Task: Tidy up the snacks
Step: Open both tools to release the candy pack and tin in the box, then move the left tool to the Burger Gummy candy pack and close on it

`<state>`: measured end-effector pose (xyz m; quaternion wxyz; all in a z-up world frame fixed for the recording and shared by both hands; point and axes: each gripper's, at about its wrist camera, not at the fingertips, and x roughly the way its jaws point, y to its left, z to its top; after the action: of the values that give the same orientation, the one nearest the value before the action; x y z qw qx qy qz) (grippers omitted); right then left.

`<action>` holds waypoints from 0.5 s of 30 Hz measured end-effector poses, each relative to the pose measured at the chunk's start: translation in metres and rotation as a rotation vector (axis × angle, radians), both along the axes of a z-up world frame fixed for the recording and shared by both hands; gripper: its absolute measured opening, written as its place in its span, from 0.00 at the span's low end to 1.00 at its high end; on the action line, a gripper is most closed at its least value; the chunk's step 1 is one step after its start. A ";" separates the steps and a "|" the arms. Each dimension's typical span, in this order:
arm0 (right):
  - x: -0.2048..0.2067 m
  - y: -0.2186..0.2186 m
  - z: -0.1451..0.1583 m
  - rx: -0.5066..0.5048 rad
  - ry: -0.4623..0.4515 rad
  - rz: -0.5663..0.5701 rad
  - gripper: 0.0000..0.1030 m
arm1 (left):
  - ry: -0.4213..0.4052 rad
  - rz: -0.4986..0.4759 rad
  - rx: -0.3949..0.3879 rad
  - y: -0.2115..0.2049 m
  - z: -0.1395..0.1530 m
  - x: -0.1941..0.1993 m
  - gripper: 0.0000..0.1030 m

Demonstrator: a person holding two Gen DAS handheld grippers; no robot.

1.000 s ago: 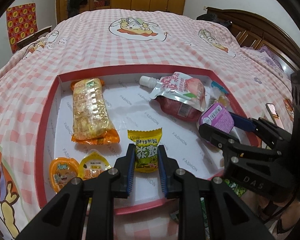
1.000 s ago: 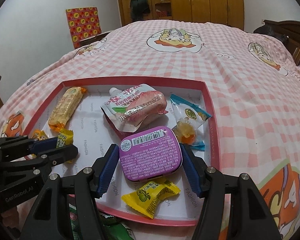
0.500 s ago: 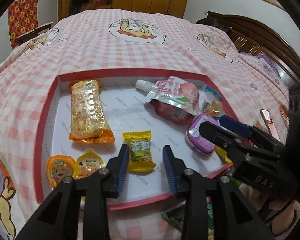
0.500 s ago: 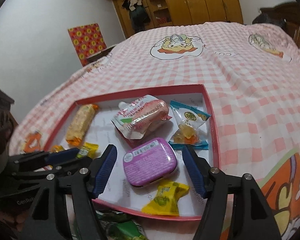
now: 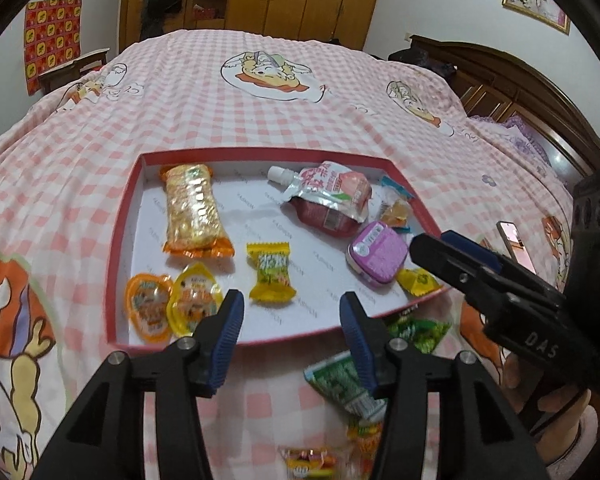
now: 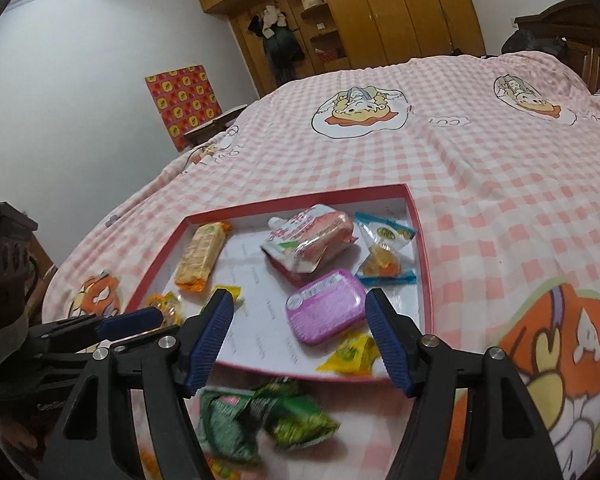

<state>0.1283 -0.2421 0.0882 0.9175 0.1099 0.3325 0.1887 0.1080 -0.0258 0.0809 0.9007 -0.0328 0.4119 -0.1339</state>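
Note:
A red-rimmed tray (image 5: 120, 240) with a white floor lies on the pink checked bed. In it are an orange cracker bar (image 5: 190, 208), a peach pouch (image 5: 328, 196), a purple tin (image 5: 376, 252), a yellow-green candy (image 5: 270, 270), two jelly cups (image 5: 172, 302), a blue-wrapped sweet (image 5: 396, 208) and a yellow candy (image 5: 418, 280). My left gripper (image 5: 292, 316) is open over the tray's near edge, holding nothing. My right gripper (image 6: 300, 312) is open too, just short of the purple tin (image 6: 326, 306), above the near rim of the tray (image 6: 300, 202).
Green snack packets (image 6: 260, 412) lie on the bedspread just in front of the tray, with more wrappers (image 5: 312, 456) nearer me. A phone (image 5: 516, 244) rests on the bed to the right. Wardrobes and a wooden headboard stand beyond the bed.
My left gripper let go of the yellow-green candy, opened and drew back. My right gripper released the purple tin in the tray and pulled back and up.

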 end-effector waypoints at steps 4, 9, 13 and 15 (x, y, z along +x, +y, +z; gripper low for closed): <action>-0.015 0.002 0.001 -0.012 0.007 0.011 0.68 | -0.002 -0.005 0.012 0.003 -0.001 -0.013 0.54; -0.029 0.005 -0.002 -0.034 0.033 0.022 0.68 | 0.017 -0.005 0.005 0.007 -0.004 -0.025 0.56; -0.037 0.008 -0.006 -0.053 0.056 0.020 0.68 | 0.035 -0.007 0.012 0.008 -0.009 -0.034 0.56; -0.042 0.009 -0.008 -0.058 0.067 0.025 0.68 | 0.046 -0.010 0.011 0.009 -0.011 -0.040 0.56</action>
<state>0.0859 -0.2334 0.0804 0.9063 0.0855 0.3695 0.1865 0.0681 -0.0163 0.0702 0.8905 -0.0288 0.4335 -0.1354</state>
